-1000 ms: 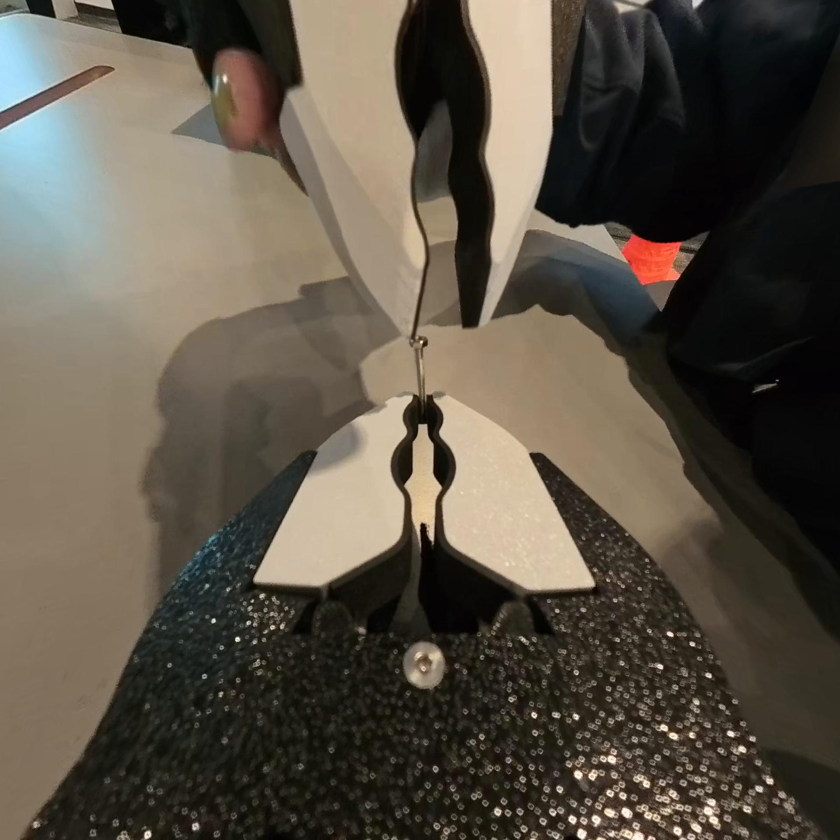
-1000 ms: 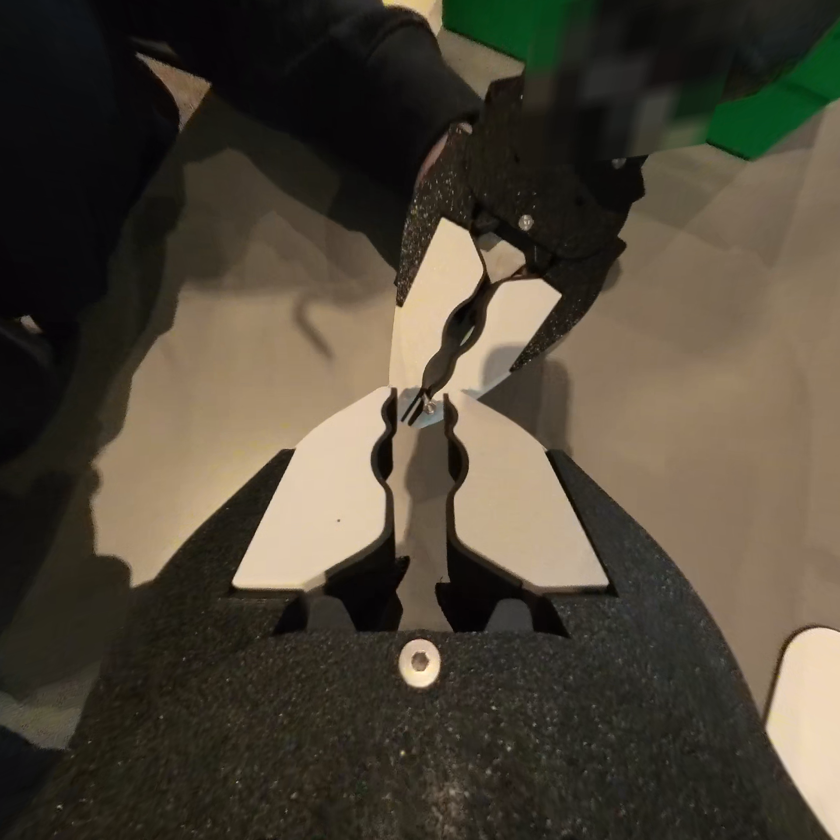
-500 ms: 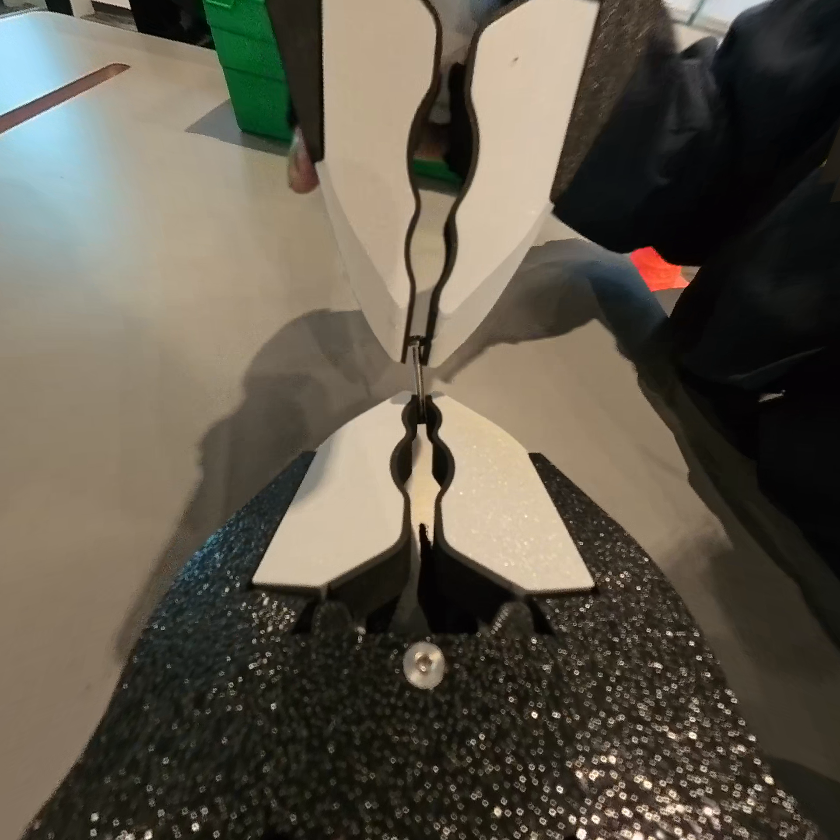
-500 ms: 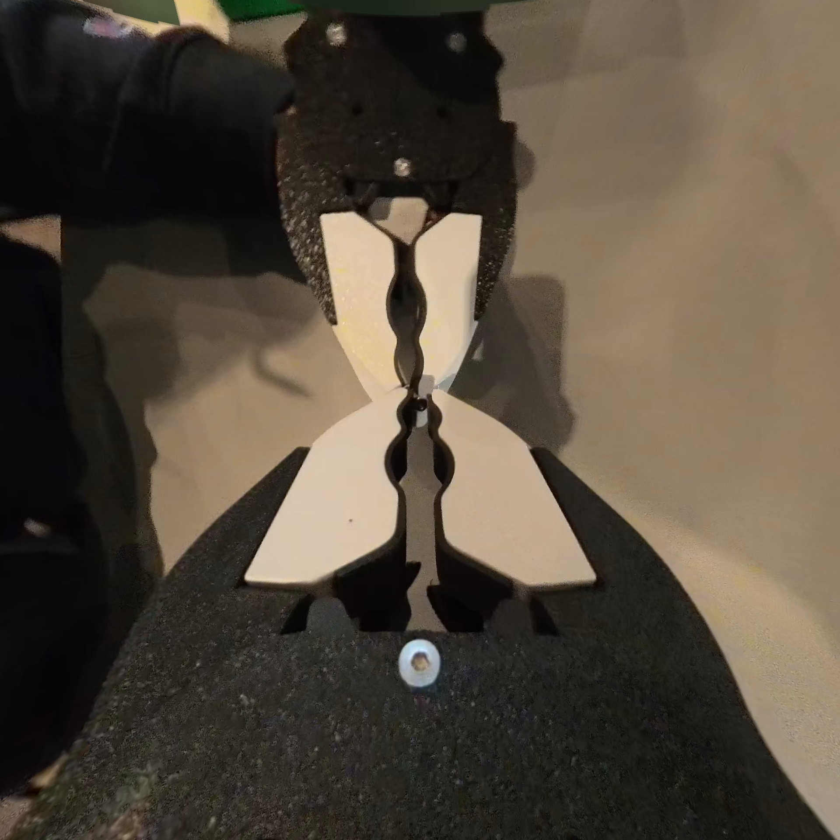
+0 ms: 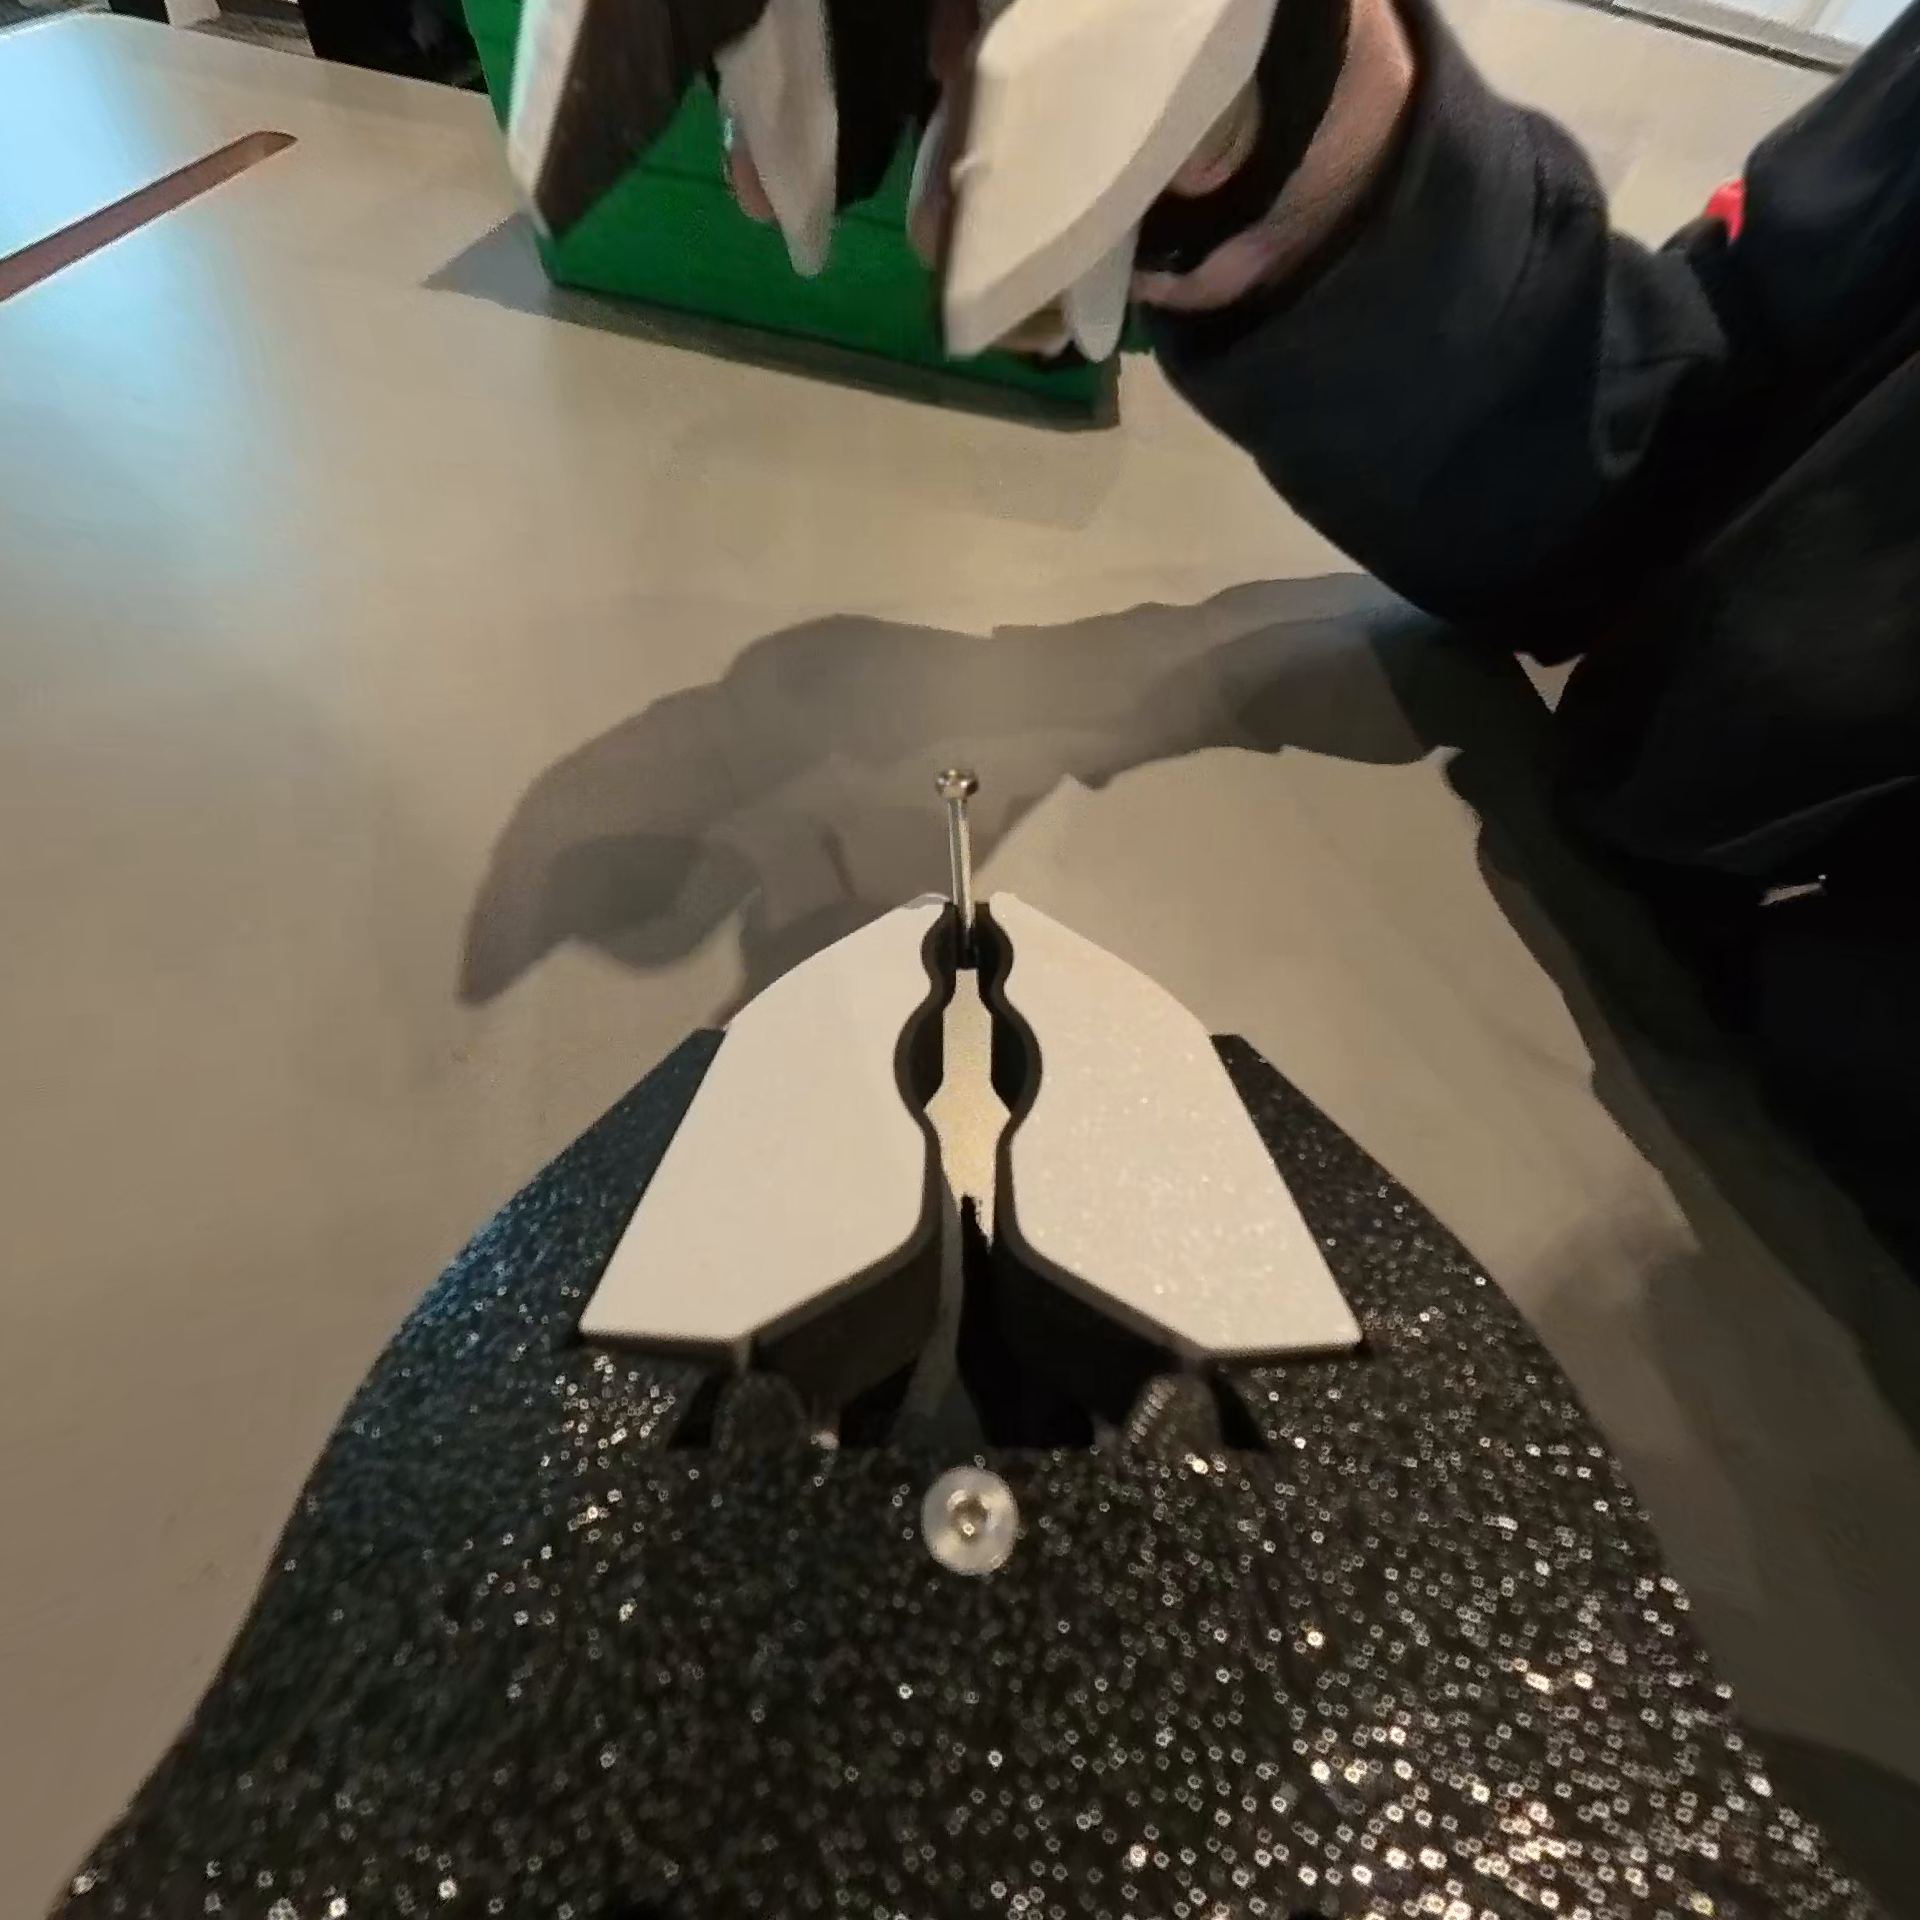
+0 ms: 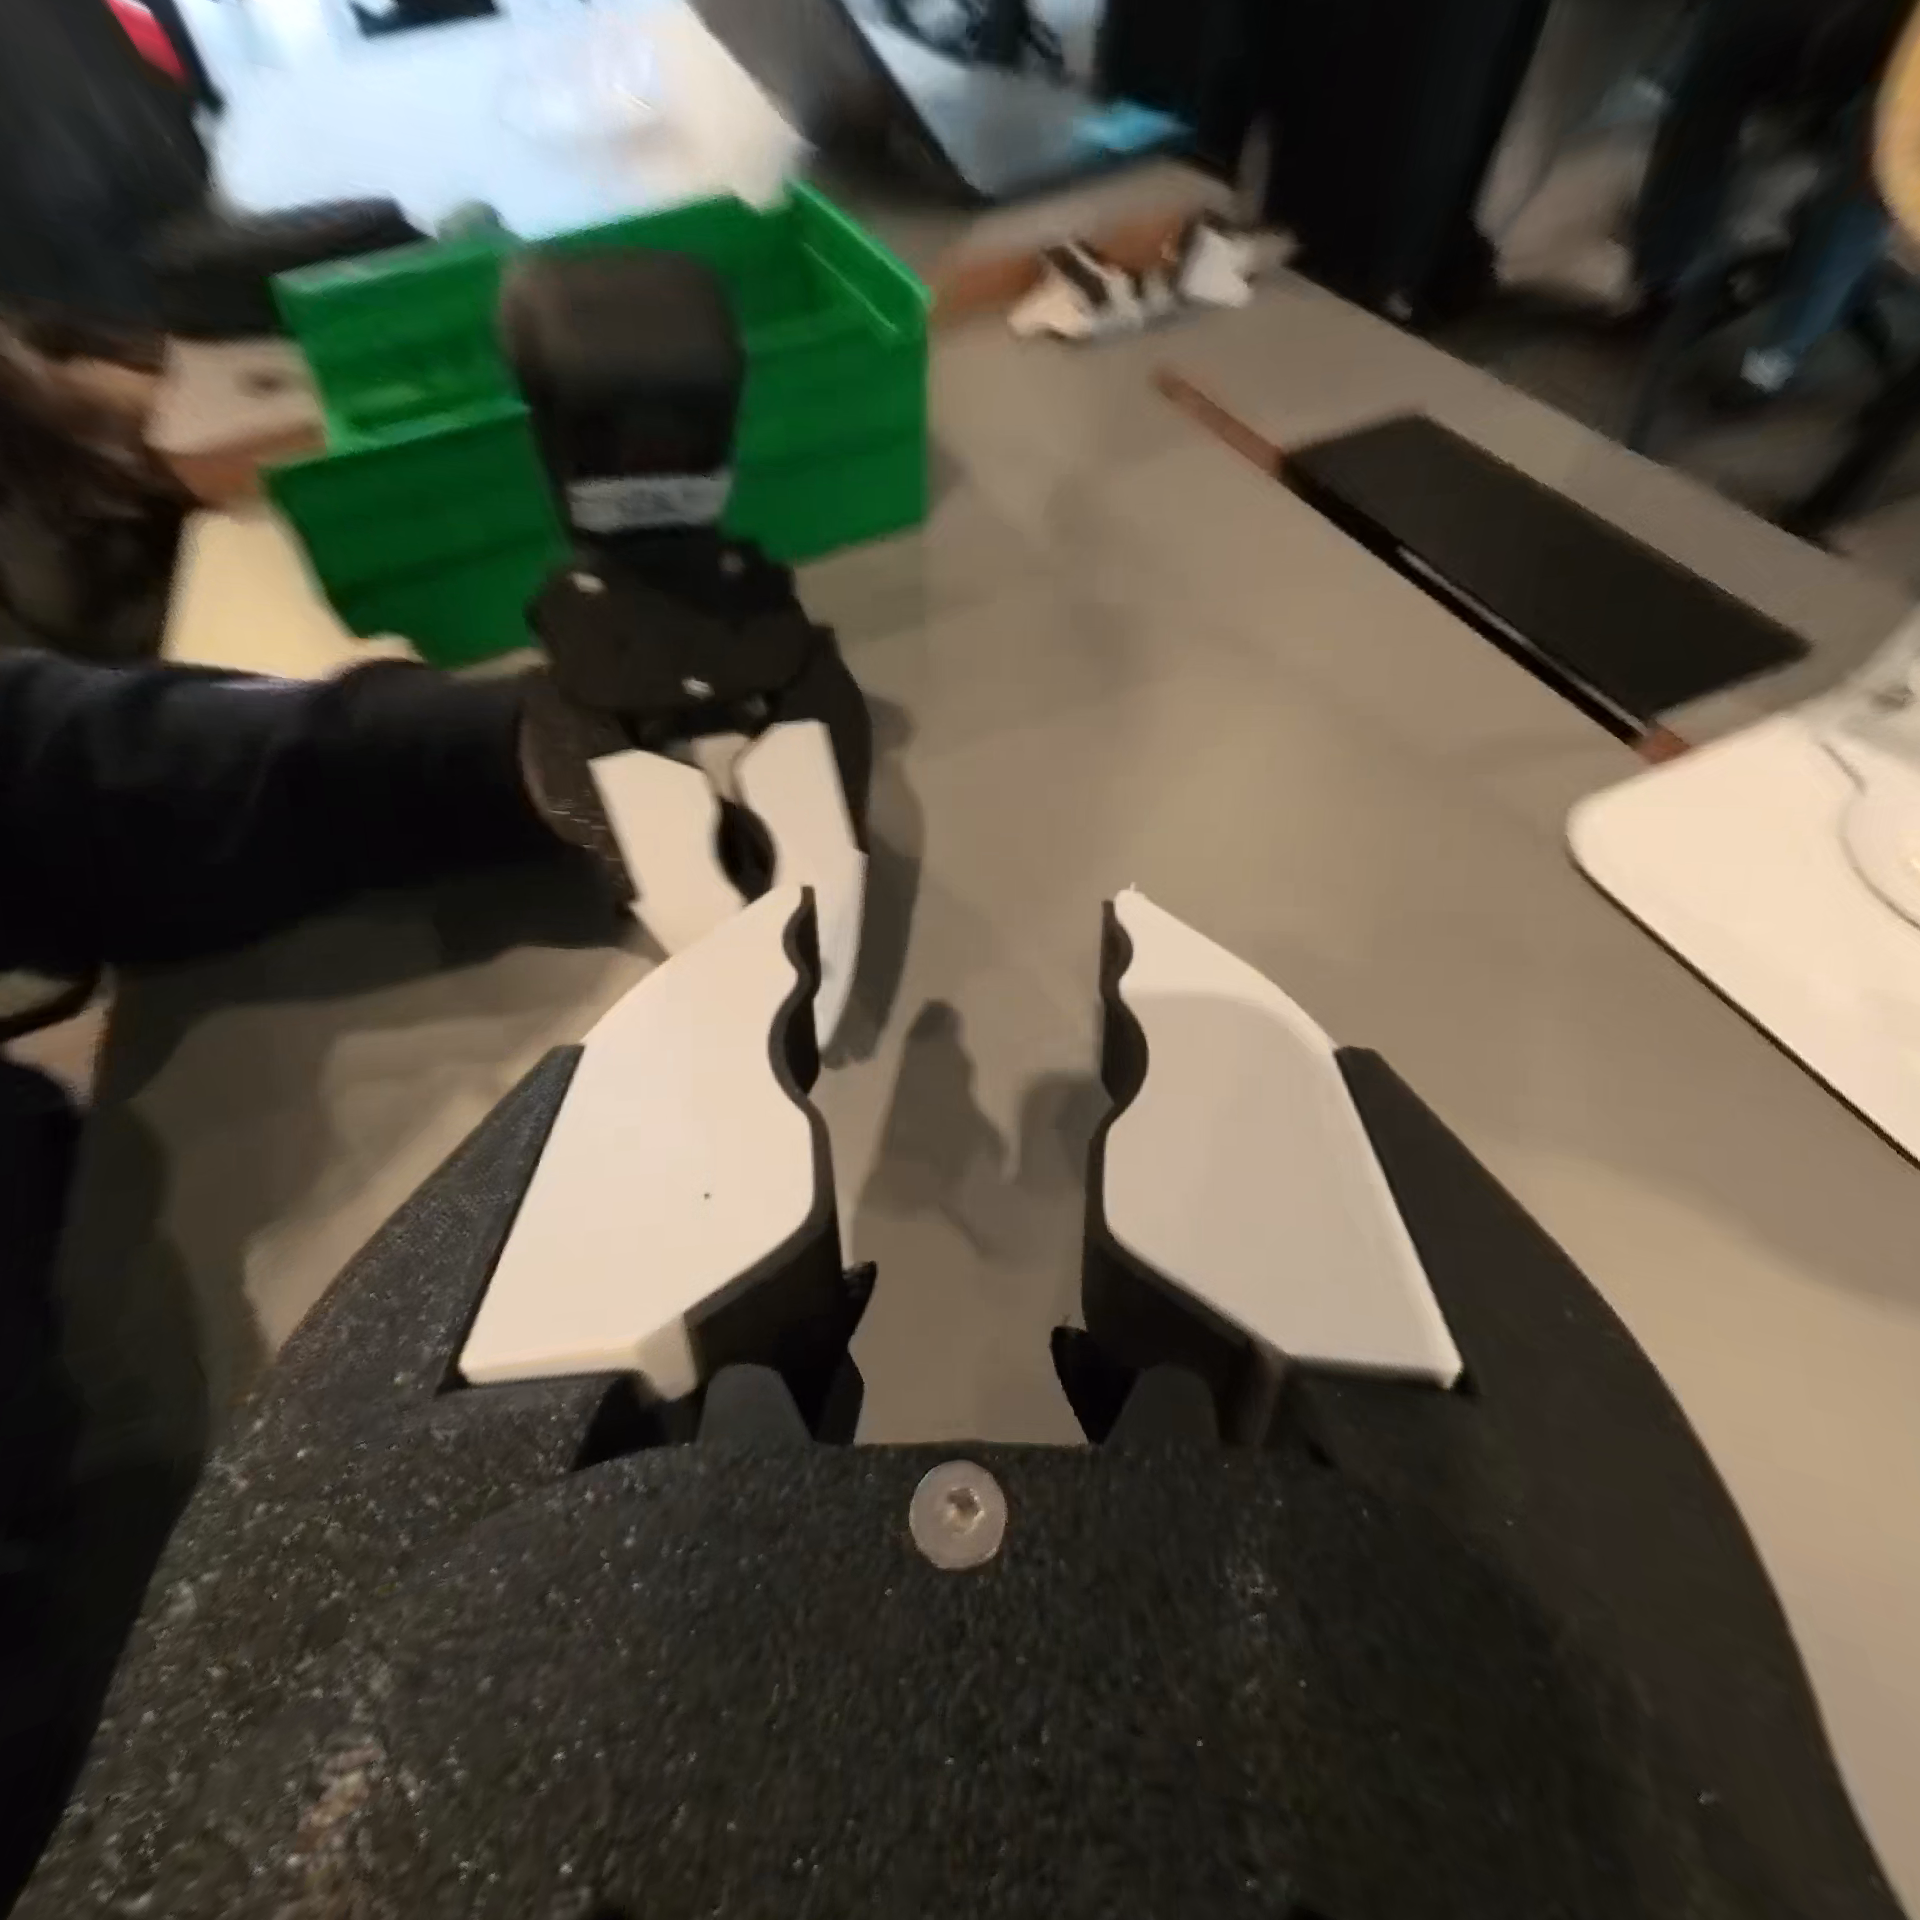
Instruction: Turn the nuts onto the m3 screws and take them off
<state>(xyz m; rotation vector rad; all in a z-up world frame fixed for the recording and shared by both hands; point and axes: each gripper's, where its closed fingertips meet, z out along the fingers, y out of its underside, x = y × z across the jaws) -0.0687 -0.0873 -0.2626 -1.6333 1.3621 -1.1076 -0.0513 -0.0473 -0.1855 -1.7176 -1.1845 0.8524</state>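
My left gripper (image 5: 964, 916) is shut on a thin metal screw (image 5: 961, 862). The screw sticks out forward from the fingertips above the grey table (image 5: 312, 623), and a small nut (image 5: 956, 781) sits at its far end. My right gripper (image 6: 962, 914) is open and empty, with its jaws wide apart. In the left wrist view it is blurred at the top (image 5: 873, 208), well clear of the screw. The right wrist view shows the left gripper (image 6: 748, 883) ahead on the left, with its tips partly behind my right gripper's left finger (image 6: 686, 1122). The screw is not visible there.
A green bin (image 6: 852, 416) stands on the table behind the grippers and also shows in the left wrist view (image 5: 727, 291). A white tray (image 6: 1714, 894) lies at the right. A flat black slab (image 6: 1538, 561) lies at the far right. Dark sleeves (image 5: 1558, 416) reach in from the sides. About 9 centimetres separates my left fingertips from my right.
My right gripper was shut on the nut end of the screw. It has opened wide, let go and pulled back and up. My left gripper stays shut on the screw.
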